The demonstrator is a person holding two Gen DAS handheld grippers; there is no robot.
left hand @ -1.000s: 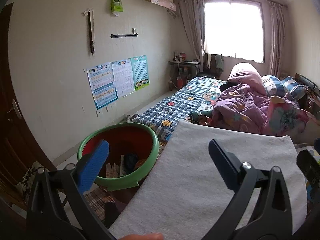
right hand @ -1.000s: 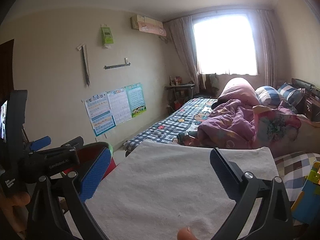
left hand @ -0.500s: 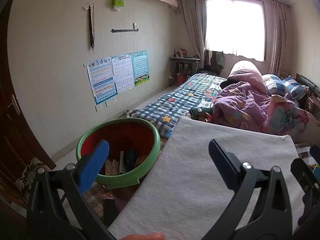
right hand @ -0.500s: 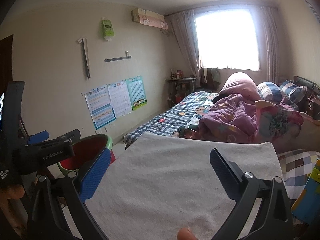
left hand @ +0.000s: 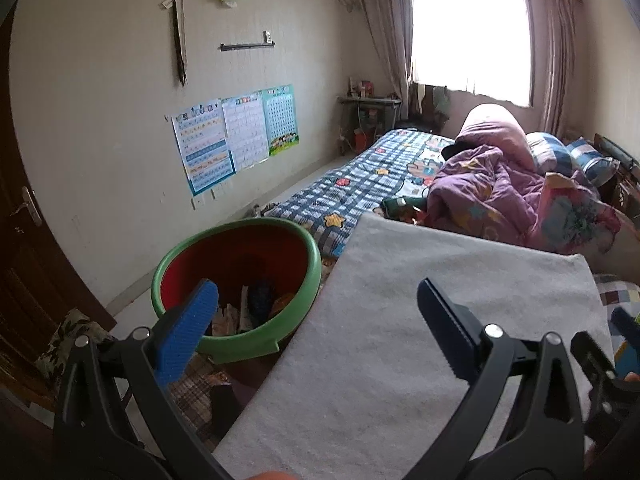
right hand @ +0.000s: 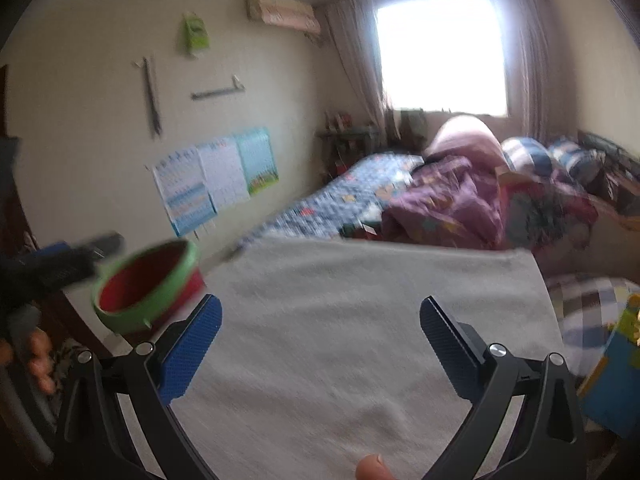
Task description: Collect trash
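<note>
A round bin with a green rim (left hand: 288, 312) and red inside stands left of a grey towel (left hand: 400, 340). Paper scraps and wrappers (left hand: 256, 304) lie in its bottom. The bin also shows blurred in the right wrist view (right hand: 148, 284). My left gripper (left hand: 316, 316) is open and empty, low over the towel's left edge beside the bin. My right gripper (right hand: 320, 340) is open and empty over the grey towel (right hand: 360, 340). The left gripper's body (right hand: 60, 264) shows at the left of the right wrist view.
A bed with a blue checked sheet (left hand: 360, 188) and a purple quilt (left hand: 492, 192) lies beyond the towel. Posters (left hand: 236, 136) hang on the left wall. A dark door (left hand: 24, 240) is at far left. A colourful box (right hand: 612, 364) sits at the right.
Both views have tilted downward and the right gripper has swung, blurring its view. The bin sits higher and fuller in both frames. Both grippers stay open.
</note>
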